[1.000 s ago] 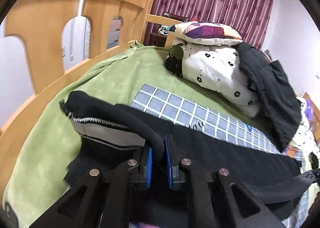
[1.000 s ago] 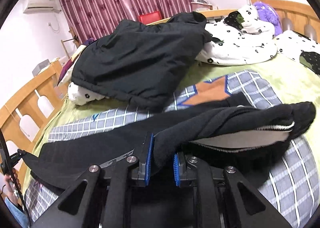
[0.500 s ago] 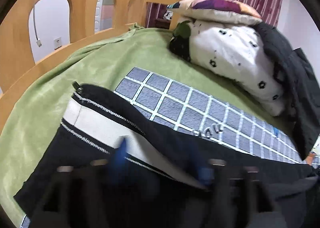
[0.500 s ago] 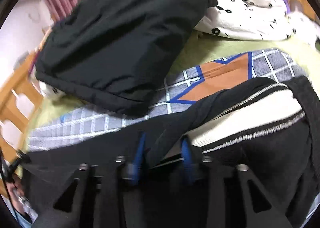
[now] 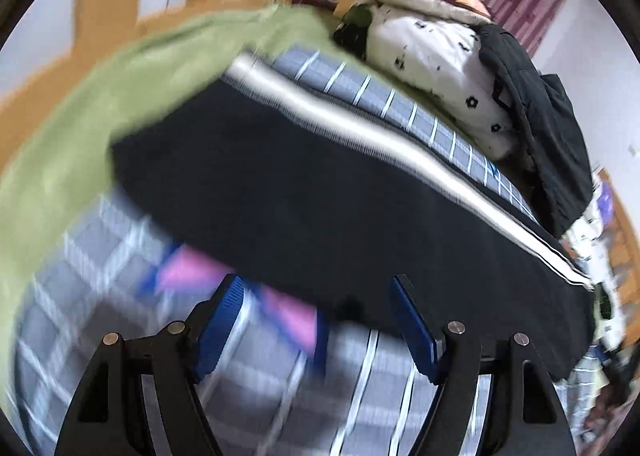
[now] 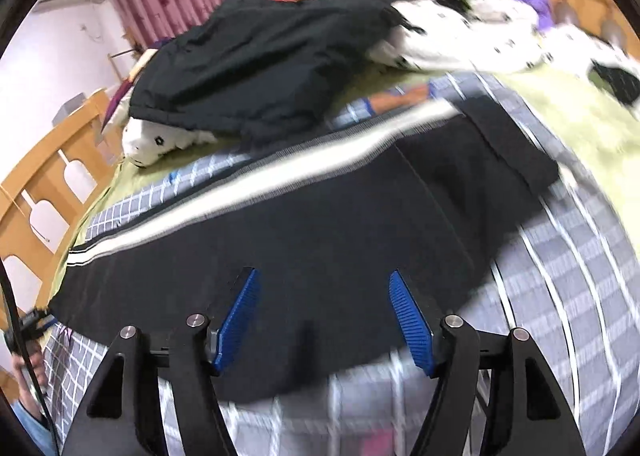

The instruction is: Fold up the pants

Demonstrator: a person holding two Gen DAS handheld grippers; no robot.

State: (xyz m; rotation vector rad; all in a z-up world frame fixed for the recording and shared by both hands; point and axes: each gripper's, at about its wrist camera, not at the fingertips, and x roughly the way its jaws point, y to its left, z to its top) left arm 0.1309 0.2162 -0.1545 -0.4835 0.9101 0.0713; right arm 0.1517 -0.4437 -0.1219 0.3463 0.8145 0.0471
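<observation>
The black pants (image 5: 300, 184) with a white side stripe (image 5: 360, 128) lie flat, folded lengthwise, on the checked sheet (image 5: 360, 388). My left gripper (image 5: 318, 288) hangs open over their near edge, with nothing pinched between its blue pads (image 5: 224, 312). In the right wrist view the same pants (image 6: 320, 224) stretch across the bed, the stripe (image 6: 280, 176) along the far side. My right gripper (image 6: 322, 276) is just above their near edge with its jaws opening. The cloth lies under the blue pads (image 6: 412, 320), which do not press on it. Both views are motion-blurred.
A black jacket (image 6: 260, 68) lies over white spotted bedding (image 6: 460, 40) at the far side of the bed. A green blanket (image 5: 100, 104) and a wooden bed rail (image 6: 44, 176) line the left edge. A person's hand (image 6: 24, 364) holds a cable at lower left.
Both grippers have let go of the pants fold they held and opened their jaws. The pants have dropped flat onto the sheet, and both grippers have sunk and drawn back to the near edge.
</observation>
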